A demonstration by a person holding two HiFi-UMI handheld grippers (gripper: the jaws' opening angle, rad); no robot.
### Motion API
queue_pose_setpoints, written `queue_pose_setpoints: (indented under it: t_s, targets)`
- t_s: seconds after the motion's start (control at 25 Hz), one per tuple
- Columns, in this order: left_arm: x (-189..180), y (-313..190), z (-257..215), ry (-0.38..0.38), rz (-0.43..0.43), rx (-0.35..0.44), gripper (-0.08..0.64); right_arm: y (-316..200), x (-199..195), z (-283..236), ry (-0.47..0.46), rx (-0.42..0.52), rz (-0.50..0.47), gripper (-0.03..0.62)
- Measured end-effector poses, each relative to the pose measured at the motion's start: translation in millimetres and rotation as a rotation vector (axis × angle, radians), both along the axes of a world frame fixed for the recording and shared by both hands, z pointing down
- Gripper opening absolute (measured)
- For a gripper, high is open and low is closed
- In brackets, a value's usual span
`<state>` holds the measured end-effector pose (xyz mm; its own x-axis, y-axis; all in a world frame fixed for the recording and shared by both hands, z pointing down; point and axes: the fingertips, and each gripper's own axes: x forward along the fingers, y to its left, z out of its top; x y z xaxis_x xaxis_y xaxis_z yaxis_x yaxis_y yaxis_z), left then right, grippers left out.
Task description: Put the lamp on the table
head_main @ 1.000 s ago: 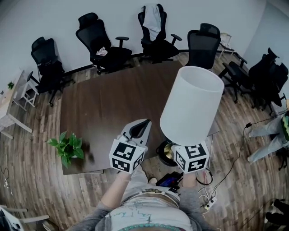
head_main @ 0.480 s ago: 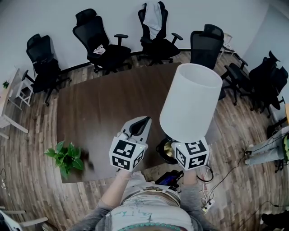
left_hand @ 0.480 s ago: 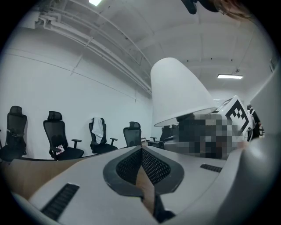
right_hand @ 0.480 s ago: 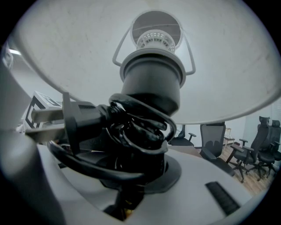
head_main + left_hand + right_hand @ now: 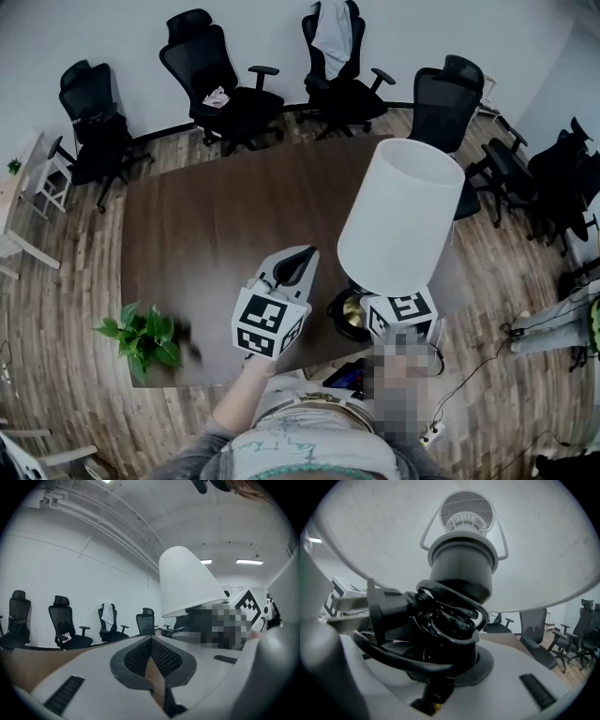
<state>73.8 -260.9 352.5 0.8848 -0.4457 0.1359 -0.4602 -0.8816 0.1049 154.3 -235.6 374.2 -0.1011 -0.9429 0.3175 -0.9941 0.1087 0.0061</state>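
Lamp (image 5: 401, 217) is held in the air over the desk's (image 5: 216, 225) near edge, clamped by the right gripper (image 5: 445, 667) where its cord (image 5: 440, 620) is wound. Setting down and release are judged yet to be done. The left gripper (image 5: 298, 262) is closed, empty.

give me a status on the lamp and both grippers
Left gripper shut, empty. Right gripper shut on lamp at its stem, cord wound there. Lamp upright at table near edge, contact unclear. Plant at left corner, well apart.
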Motion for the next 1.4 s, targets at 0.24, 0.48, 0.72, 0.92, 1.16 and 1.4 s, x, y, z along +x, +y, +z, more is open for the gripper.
queue_pose_setpoints:
  t_s: [0.24,0.48,0.72,0.92,1.16,1.4]
  targets:
    - [-18,-12,12,-0.029,-0.04,-0.02,0.011,-16,-6,8,0.0,-0.01,-0.022,0.06]
    - [-22,-18,16,-0.033,-0.107,-0.035,0.011,-27,-2,9,-0.023,-0.007,-0.071,0.06]
    - [-5,-19,16,-0.032,-0.172,-0.044,0.011,-36,11,8,-0.014,-0.007,-0.145,0.06]
    - [9,-20,19,-0.049,-0.228,-0.048,0.011,-46,24,10,-0.007,-0.013,-0.199,0.06]
    - [21,-23,23,-0.064,-0.273,-0.07,0.011,-61,32,17,0.001,-0.033,-0.258,0.06]
    - [20,-33,40,-0.105,-0.304,-0.102,0.011,-75,33,34,-0.017,-0.057,-0.294,0.06]
